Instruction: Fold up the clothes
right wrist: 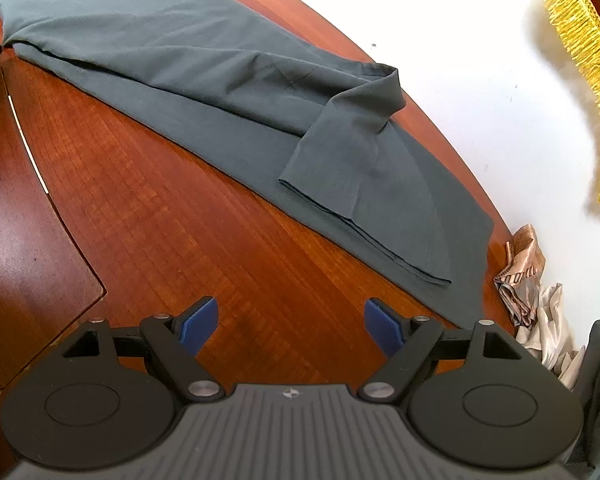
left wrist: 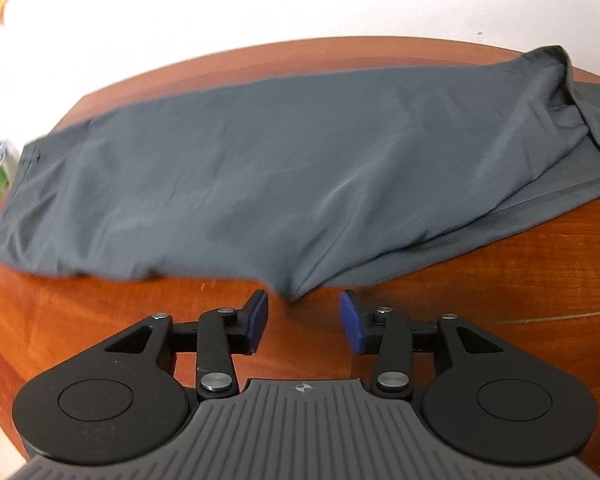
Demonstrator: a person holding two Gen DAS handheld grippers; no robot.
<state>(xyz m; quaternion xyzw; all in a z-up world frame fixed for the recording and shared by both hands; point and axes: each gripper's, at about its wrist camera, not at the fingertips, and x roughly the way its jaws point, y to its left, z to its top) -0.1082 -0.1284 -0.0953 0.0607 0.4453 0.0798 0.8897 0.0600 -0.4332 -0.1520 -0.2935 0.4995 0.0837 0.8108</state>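
Two grippers are ours here, and both stand released with nothing between their blue pads. In the left wrist view, the left gripper sits at the lower middle of the frame, low over the wooden table; a fold of the grey garment comes down to a point just beyond the gap between its fingers, near them but not gripped. The garment lies long across the middle of that frame, from the left edge to the upper right, where one end is bunched and turned back. In the right wrist view, our right gripper is at the lower middle over bare wood, well apart from the garment, which runs from the upper left down toward the right edge, with a flap folded over it at centre right. A gold fringe hangs at the upper right, and crumpled pale cloth lies at the lower right beyond the table edge.
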